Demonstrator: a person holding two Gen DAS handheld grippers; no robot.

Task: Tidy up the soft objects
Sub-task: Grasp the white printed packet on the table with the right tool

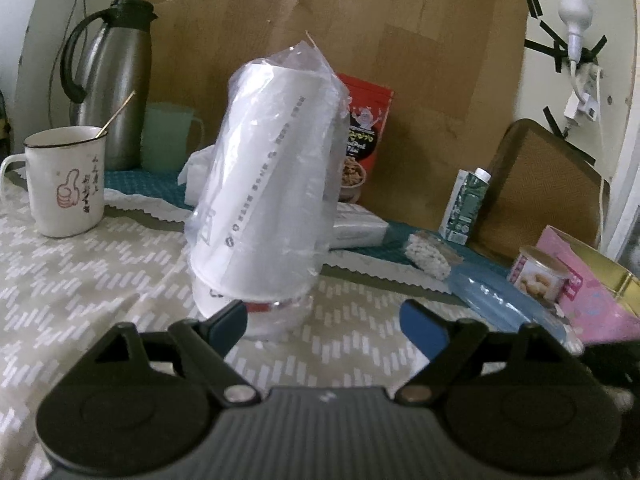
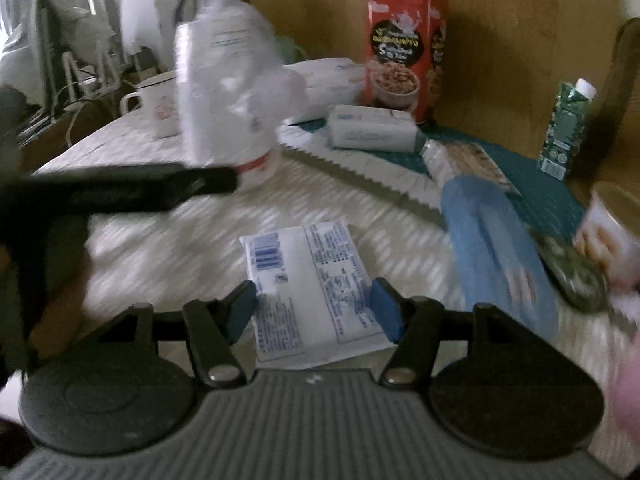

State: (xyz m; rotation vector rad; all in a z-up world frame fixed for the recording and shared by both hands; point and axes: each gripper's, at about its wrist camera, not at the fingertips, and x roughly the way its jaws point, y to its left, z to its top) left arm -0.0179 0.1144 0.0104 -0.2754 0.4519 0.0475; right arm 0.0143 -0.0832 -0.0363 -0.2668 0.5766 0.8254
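Still, w/ the left hand-held gripper (image 1: 324, 326) open just before the bagged cup stack (image 1: 264, 184) mid-tabletop (image 1: 100, 280), a nudge could topple it; right hand-held gripper (image 2: 314, 310) is open around the tissue pack (image 2: 308, 280).

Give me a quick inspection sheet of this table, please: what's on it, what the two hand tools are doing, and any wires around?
Surface: patterned tablecloth, teal mat at the back.
Job's things: bagged stack of paper cups standing upright; flat tissue pack lying on the cloth; second tissue pack near the mat.
Clutter: enamel mug with a stick in it, steel thermos, red snack bag, green carton, small can, blue plate, pink box.
Grippers: left gripper jaws open, near the cups' base; right gripper jaws open either side of the flat pack.
Cables: white cord and plug taped to the wall.
Surroundings: cardboard backdrop.
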